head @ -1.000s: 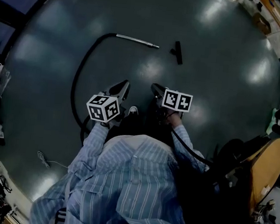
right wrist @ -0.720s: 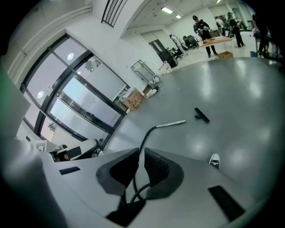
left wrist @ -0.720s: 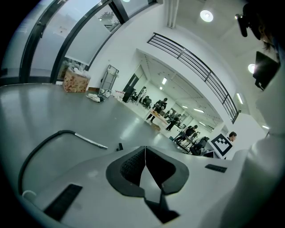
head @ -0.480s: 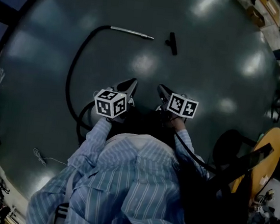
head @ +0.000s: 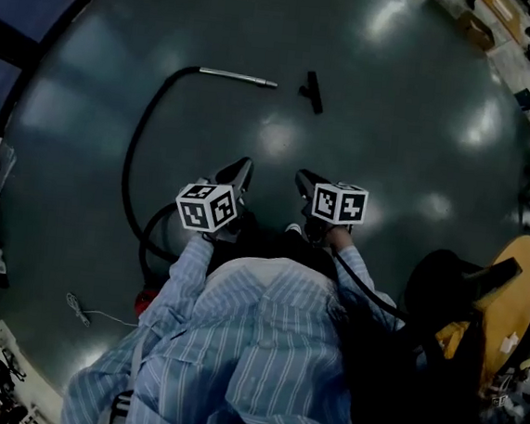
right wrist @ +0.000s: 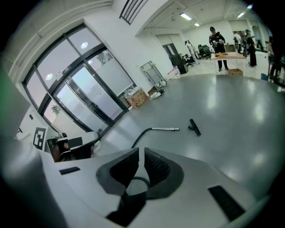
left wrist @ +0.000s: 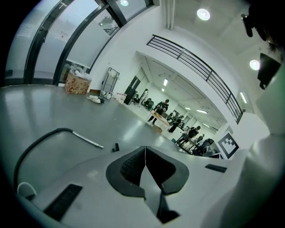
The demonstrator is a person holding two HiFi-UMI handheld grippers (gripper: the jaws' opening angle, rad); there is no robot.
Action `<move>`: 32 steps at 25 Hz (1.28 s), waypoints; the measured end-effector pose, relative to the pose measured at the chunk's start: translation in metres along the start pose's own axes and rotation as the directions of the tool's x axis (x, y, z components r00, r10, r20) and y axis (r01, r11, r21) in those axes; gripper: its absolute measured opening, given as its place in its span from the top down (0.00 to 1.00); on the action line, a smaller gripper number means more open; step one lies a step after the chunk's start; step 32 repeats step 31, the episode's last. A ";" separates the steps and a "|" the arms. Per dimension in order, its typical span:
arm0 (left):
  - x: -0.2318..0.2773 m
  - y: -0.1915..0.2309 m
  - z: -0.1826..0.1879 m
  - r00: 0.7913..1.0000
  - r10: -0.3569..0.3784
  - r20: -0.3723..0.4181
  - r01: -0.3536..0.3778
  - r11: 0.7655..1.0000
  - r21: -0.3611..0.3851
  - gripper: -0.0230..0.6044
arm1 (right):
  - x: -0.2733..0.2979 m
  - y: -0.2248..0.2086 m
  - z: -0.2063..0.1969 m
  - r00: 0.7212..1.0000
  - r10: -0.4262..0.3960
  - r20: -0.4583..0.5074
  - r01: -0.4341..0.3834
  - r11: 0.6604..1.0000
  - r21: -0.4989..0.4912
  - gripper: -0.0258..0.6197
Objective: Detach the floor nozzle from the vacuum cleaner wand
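Head view gives the full layout from above: wand point(head: 238, 77) lies flat on the floor, w/ the floor nozzle point(head: 312, 91) just beside its free end but apart from it, not touching. A black hose point(head: 138, 152) curves from the wand's other end back toward the person. The gripper views see the same pair low and far off, wand point(left wrist: 87, 140) and nozzle point(left wrist: 116, 147) on one side, wand point(right wrist: 165, 129) and nozzle point(right wrist: 193, 126) on the other, but they add the walls, which the head view lacks.

Left gripper point(left wrist: 144, 148): jaws pressed together, nothing btwn them. Right gripper point(right wrist: 139, 151): jaws all but together, only a thin slit, gripping nothing; a black loop shows through below. From above both grippers, left point(head: 242, 165) and right point(head: 300, 175), hang well short of the wand.

Floor point(head: 413, 127) is glossy dark grey-green w/ pale light reflections. Tall dark-framed windows point(right wrist: 84, 89) on one side; a railed balcony point(left wrist: 200, 67) and ceiling lamps show in the left gripper view. People stand round tables point(left wrist: 162, 116) far back.

Also around: cardboard box point(left wrist: 77, 83) by the glass, a yellow round piece of furniture point(head: 515, 305) at right, a thin pale cord point(head: 88, 311) on the floor. The striped shirt point(head: 251, 354) hides the floor nearest the person; each gripper's own grey body fills the lower half of its view.
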State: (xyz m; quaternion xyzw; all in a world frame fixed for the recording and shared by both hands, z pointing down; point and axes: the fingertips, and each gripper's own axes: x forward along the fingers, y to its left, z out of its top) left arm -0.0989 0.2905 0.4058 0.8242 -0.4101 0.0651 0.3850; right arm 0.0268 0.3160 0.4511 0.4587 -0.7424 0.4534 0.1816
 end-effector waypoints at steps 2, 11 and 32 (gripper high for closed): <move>0.007 -0.019 -0.011 1.000 0.005 -0.007 -0.004 1.000 0.008 0.95 | -0.008 -0.012 -0.003 1.000 0.015 -0.018 -0.015 1.000 -0.016 0.89; 0.037 -0.100 -0.056 0.999 0.041 -0.003 -0.041 0.999 0.021 0.95 | -0.065 -0.059 -0.010 0.994 0.102 -0.037 -0.104 0.992 -0.074 0.89; 0.041 -0.092 -0.047 0.996 0.089 0.023 -0.089 0.996 0.022 0.95 | -0.061 -0.064 0.002 0.990 0.137 -0.044 -0.140 0.986 -0.087 0.89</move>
